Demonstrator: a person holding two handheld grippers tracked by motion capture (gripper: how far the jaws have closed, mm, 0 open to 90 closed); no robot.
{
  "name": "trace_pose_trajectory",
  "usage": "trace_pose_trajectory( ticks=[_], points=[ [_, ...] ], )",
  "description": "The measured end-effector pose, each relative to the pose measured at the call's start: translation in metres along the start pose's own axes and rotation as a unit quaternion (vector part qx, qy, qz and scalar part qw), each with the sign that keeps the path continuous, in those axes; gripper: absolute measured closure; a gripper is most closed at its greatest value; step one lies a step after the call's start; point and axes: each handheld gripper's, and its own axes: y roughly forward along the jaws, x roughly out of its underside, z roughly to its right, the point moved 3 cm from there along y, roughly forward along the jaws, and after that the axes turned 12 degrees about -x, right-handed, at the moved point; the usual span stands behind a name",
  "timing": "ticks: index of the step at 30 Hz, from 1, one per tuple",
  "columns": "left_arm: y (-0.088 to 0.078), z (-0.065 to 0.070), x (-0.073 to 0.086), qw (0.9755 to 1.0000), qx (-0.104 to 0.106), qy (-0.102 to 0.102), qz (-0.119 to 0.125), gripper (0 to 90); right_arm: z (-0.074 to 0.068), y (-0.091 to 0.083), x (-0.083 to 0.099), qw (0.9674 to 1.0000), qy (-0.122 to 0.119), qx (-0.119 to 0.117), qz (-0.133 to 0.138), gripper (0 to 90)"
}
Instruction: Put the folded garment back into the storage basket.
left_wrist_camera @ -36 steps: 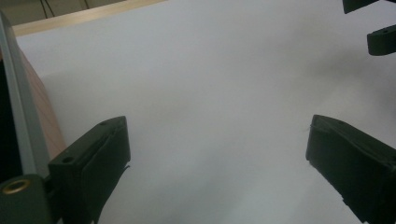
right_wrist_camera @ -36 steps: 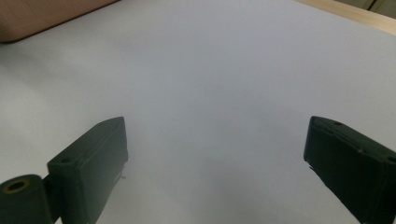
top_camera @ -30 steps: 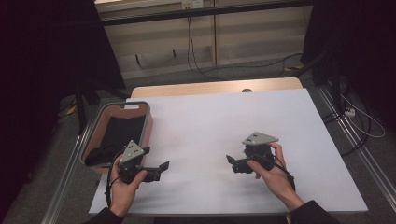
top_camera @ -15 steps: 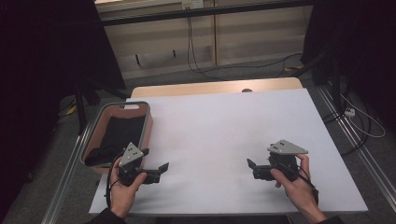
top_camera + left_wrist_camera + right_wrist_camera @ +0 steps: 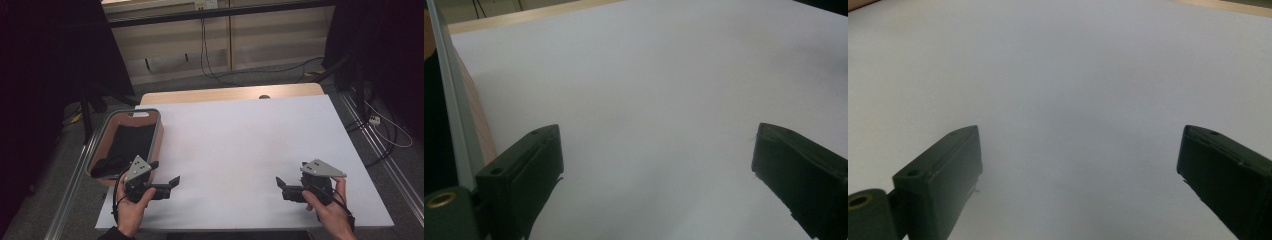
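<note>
The bin [image 5: 102,142] (dark cloth inside) is sitting at the worktop's [image 5: 240,145] left edge, at about 11 o'clock from the left gripper [image 5: 170,185], just beside it. The right gripper [image 5: 280,186] is resting well apart near the front right. Both jaws are standing spread, holding nothing.

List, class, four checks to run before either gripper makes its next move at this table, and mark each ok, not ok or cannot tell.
1. Left gripper jaws open and holding nothing: ok, the left gripper view shows white sheet between them.
2. Right gripper jaws open and holding nothing: ok.
3. White table sheet bare between the grippers: ok.
4. Bin off the table's left edge within the left gripper's reach: ok, it sits close beside it.
5. Dark contents of the bin identifiable: cannot tell.
</note>
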Motion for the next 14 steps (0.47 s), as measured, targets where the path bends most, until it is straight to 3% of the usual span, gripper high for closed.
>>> trace_pose_trajectory(
  ticks=[14],
  points=[
    [0.0017, 0.0028, 0.0033, 1.0000, 0.001, -0.001, -0.006, 6.3, -0.0017, 0.0054, -0.0023, 0.9999, -0.003, -0.007, 0.008, 3.5]
  ],
)
